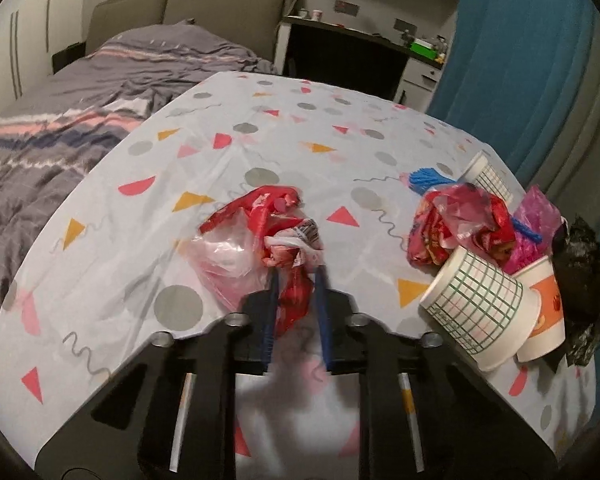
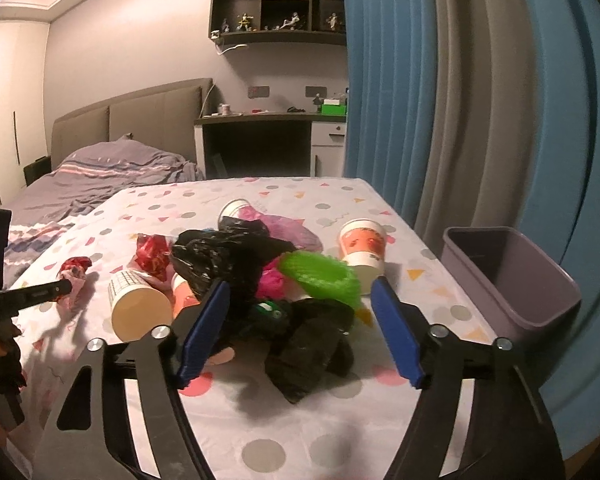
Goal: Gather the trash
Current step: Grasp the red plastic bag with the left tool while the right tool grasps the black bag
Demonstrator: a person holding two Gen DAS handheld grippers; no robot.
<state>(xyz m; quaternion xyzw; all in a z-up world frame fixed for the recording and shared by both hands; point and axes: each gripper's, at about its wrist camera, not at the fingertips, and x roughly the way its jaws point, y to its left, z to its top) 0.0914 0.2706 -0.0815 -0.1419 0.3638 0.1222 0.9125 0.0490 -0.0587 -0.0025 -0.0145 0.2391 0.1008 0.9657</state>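
My left gripper (image 1: 297, 270) is shut on a red and clear plastic wrapper (image 1: 268, 232) lying on the patterned tablecloth (image 1: 260, 136); the same wrapper shows at the left of the right wrist view (image 2: 74, 276). My right gripper (image 2: 300, 284) is open over a trash pile: black plastic bags (image 2: 220, 256), a green mesh piece (image 2: 320, 276), a pink bag (image 2: 270, 284). Paper cups lie around it: a grid-pattern cup (image 2: 136, 306) (image 1: 480, 312) and an orange-print cup (image 2: 362, 248). A purple bin (image 2: 512, 276) stands at the table's right edge.
A second red wrapper (image 1: 456, 228), a blue strip (image 1: 428, 178) and another grid cup (image 1: 488, 176) lie at the right in the left wrist view. A bed (image 1: 60, 120) is left of the table, a desk (image 2: 260, 140) behind, blue curtains (image 2: 440, 100) right.
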